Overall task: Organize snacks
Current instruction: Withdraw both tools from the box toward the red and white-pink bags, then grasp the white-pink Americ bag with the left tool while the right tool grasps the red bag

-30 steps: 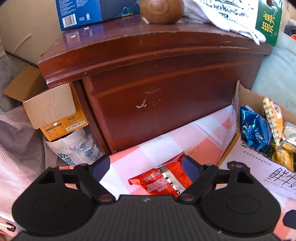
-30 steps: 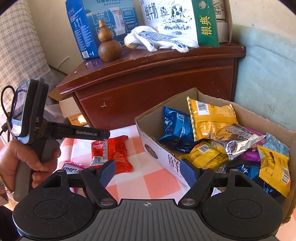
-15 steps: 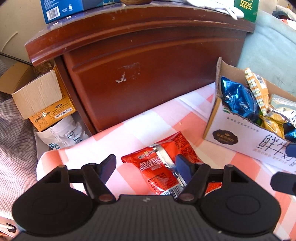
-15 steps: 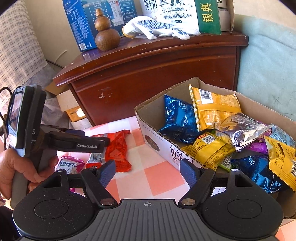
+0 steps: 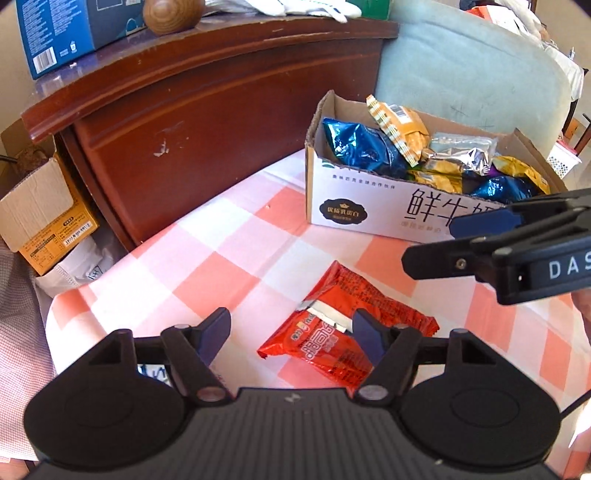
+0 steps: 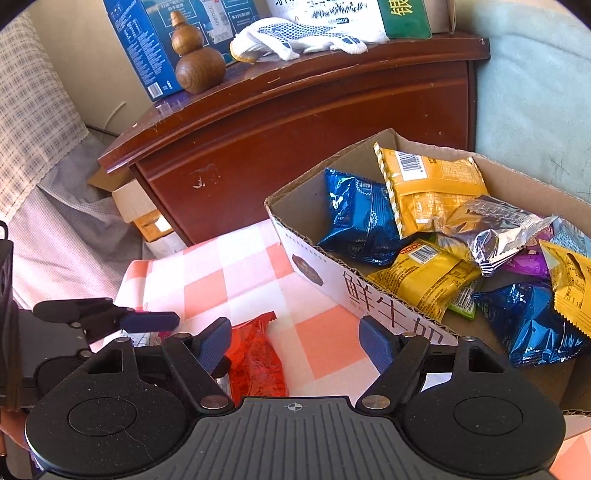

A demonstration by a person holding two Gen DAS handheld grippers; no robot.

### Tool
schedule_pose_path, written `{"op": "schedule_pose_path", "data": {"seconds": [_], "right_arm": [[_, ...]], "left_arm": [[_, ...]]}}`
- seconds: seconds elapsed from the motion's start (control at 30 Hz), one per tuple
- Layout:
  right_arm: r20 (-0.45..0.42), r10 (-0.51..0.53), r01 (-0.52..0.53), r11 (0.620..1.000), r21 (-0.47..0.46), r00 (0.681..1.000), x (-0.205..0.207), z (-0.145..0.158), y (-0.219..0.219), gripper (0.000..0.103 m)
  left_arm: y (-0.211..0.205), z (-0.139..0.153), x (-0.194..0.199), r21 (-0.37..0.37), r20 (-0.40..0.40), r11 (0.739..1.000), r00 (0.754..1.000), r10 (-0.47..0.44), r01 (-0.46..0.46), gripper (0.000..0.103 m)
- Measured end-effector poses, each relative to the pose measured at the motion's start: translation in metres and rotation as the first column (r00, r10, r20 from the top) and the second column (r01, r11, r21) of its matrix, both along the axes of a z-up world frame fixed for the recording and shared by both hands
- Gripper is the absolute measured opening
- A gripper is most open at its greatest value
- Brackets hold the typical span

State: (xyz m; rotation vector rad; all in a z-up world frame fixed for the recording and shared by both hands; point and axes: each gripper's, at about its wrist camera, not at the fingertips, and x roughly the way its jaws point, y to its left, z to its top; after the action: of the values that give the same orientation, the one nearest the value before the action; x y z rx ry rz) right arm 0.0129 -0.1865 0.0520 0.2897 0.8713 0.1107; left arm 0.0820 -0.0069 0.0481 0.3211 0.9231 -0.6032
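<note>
A red snack packet (image 5: pixel 343 325) lies on the orange-and-white checked cloth (image 5: pixel 236 258). My left gripper (image 5: pixel 291 338) is open and empty just above it, its right finger over the packet's edge. The packet also shows in the right wrist view (image 6: pixel 256 360). My right gripper (image 6: pixel 295 343) is open and empty over the cloth, between the packet and the cardboard box (image 6: pixel 332 273). The box (image 5: pixel 369 206) holds several blue, yellow and silver snack packets. A pale packet lies hidden partly under my left gripper (image 5: pixel 151 371).
A dark wooden cabinet (image 5: pixel 207 122) stands behind the cloth, with a blue carton (image 6: pixel 147 48), a wooden gourd (image 6: pixel 197 61) and white gloves (image 6: pixel 295 35) on top. A small open cardboard box (image 5: pixel 48 218) sits left of it. A pale green cushion (image 5: pixel 469 81) is behind the snack box.
My left gripper has pulled back and turned right, so the box and my right gripper came into view. My right gripper moved lower and left, closer to the red packet.
</note>
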Motion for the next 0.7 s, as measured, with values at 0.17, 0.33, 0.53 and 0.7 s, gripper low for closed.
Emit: {"op": "schedule_pose_path", "data": {"seconds": [0.17, 0.33, 0.53, 0.7], "right_arm": [[-0.028, 0.046, -0.046, 0.999, -0.003, 0.999, 0.002, -0.008, 0.011, 0.077], [-0.055, 0.097, -0.098, 0.995, -0.013, 0.994, 0.004, -0.018, 0.026, 0.082], [-0.075, 0.129, -0.131, 0.991, -0.015, 0.989, 0.007, -0.03, 0.041, 0.086], [-0.066, 0.157, -0.16, 0.985, -0.056, 0.985, 0.006, -0.035, 0.054, 0.086]], "left_arm": [[0.031, 0.015, -0.003, 0.047, 0.05, 0.998, 0.998, -0.04, 0.037, 0.08], [0.047, 0.006, -0.017, 0.149, 0.102, 0.974, 0.977, -0.185, 0.169, 0.082], [0.052, -0.013, -0.018, 0.254, 0.105, 0.94, 0.96, -0.261, 0.228, 0.083], [0.061, -0.003, -0.005, 0.1, 0.011, 0.981, 0.986, -0.168, 0.166, 0.087]]}}
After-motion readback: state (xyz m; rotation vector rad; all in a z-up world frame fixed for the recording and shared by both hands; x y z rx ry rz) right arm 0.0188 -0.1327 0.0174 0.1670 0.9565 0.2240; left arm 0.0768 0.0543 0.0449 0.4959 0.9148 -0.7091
